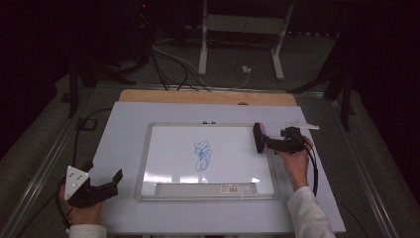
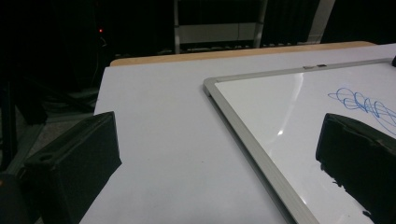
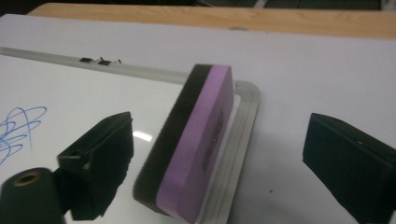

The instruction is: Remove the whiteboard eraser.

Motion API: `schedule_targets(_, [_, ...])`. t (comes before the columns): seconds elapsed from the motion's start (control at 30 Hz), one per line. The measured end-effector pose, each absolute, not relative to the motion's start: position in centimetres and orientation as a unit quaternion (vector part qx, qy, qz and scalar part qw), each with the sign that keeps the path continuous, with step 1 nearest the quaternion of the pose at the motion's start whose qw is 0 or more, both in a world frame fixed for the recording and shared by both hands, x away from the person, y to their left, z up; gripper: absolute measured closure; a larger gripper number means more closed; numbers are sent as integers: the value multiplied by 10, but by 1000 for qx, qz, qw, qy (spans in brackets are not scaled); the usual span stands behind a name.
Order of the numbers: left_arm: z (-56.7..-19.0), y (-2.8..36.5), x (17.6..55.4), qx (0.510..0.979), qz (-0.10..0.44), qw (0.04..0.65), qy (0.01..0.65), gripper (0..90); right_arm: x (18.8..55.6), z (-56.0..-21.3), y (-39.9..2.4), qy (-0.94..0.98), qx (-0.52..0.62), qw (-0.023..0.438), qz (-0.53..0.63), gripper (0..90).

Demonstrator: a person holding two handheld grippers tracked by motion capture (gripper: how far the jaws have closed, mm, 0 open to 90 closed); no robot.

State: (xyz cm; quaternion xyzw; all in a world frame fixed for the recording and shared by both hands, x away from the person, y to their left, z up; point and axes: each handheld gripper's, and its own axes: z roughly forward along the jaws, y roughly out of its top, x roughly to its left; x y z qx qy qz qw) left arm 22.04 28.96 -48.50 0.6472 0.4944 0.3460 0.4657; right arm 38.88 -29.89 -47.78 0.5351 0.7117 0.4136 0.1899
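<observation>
Purple-backed and dark-felted, the eraser [image 3: 198, 144] lies between the spread jaws of the right tool [image 3: 224, 163], which are apart and, as far as we can tell, not touching it. We find it tilted on its long edge at the right-hand rim of the whiteboard [image 1: 173, 144], felt toward the writing surface, partly over the metal frame. We judge it light and slightly yielding: foam body, soft felt face, nothing fragile. The best hold is across the two long flat sides, near the middle, so it does not pivot. A blue scribble [image 1: 202, 154] sits at the board's centre, well apart from the eraser. The left tool [image 1: 94, 187] rests on the worktop [image 1: 124, 119] beside the board's lower left corner, jaws apart, holding nothing.
</observation>
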Motion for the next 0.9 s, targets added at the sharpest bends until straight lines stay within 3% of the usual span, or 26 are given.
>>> schedule_targets(0.07, [-485, 289, 220, 648, 346, 465, 494, 6, 391, -479, -299, 712, 542, 186, 407, 188])
schedule_targets(0.5, [-485, 290, 220, 648, 347, 465, 493, 5, 397, -482, -297, 712, 550, 171, 402, 315])
schedule_targets(0.9, [-485, 289, 220, 649, 346, 466, 492, 6, 401, -488, -297, 700, 562, 116, 425, 498])
